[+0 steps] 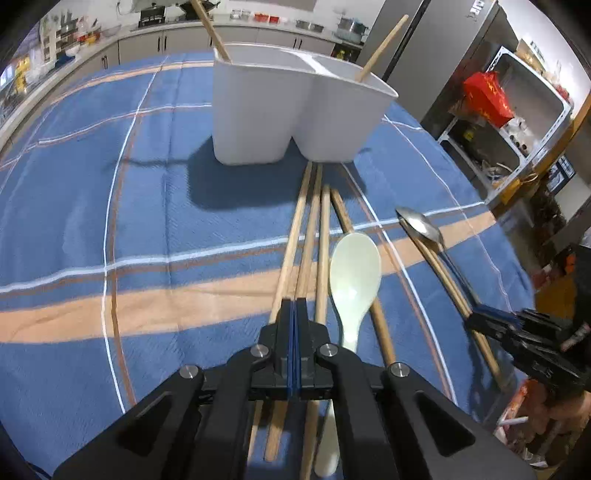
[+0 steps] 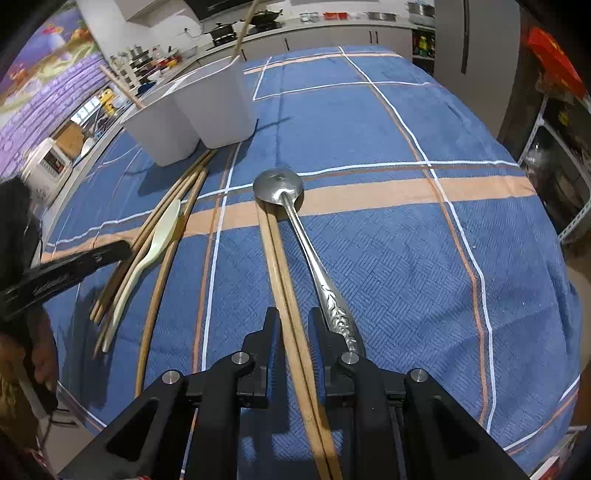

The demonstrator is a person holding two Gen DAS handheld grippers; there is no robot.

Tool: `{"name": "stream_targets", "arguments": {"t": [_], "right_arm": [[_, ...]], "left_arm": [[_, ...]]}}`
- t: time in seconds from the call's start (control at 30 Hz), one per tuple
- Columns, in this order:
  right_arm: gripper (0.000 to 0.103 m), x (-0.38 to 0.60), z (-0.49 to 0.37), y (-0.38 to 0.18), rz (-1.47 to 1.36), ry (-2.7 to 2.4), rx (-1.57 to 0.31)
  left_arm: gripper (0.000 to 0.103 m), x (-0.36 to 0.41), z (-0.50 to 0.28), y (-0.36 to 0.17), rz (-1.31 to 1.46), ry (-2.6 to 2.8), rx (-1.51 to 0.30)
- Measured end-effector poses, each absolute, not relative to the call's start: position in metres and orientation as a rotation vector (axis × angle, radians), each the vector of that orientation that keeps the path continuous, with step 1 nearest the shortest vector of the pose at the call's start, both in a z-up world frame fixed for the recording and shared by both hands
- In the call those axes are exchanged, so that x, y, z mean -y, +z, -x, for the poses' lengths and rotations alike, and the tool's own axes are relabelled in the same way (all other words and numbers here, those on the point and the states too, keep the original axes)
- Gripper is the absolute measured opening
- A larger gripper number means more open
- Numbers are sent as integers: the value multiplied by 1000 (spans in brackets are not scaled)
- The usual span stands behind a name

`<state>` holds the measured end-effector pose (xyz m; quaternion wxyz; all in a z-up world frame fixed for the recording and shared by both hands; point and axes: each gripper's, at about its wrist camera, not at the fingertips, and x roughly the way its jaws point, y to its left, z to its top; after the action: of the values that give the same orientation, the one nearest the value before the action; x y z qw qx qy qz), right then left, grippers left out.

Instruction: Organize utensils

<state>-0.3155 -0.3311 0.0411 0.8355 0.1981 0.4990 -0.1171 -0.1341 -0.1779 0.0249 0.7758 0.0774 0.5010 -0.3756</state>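
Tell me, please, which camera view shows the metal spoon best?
The right wrist view: the metal spoon lies there whole and near, from bowl to patterned handle, beside a pair of chopsticks. The left wrist view shows it small at the right edge, its handle running toward the right gripper.

A blue plaid cloth covers the desk. Behind it runs a kitchen counter with grey cabinets, pots and a stove. A steel fridge and a metal shelf stand to the right.
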Motion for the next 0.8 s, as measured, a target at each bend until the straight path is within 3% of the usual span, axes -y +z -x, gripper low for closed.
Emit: {"name": "stream_targets", "arguments": {"t": [0.4, 0.73, 0.8], "right_arm": [[13, 328, 306, 41, -415, -202, -1074], [7, 307, 307, 35, -498, 25, -1108], [17, 310, 307, 40, -415, -81, -1100]], "left_arm": [[0, 189, 137, 26, -311, -671, -1057], [0, 127, 148, 30, -171, -622, -1126], [0, 122, 150, 33, -171, -616, -1115]]}}
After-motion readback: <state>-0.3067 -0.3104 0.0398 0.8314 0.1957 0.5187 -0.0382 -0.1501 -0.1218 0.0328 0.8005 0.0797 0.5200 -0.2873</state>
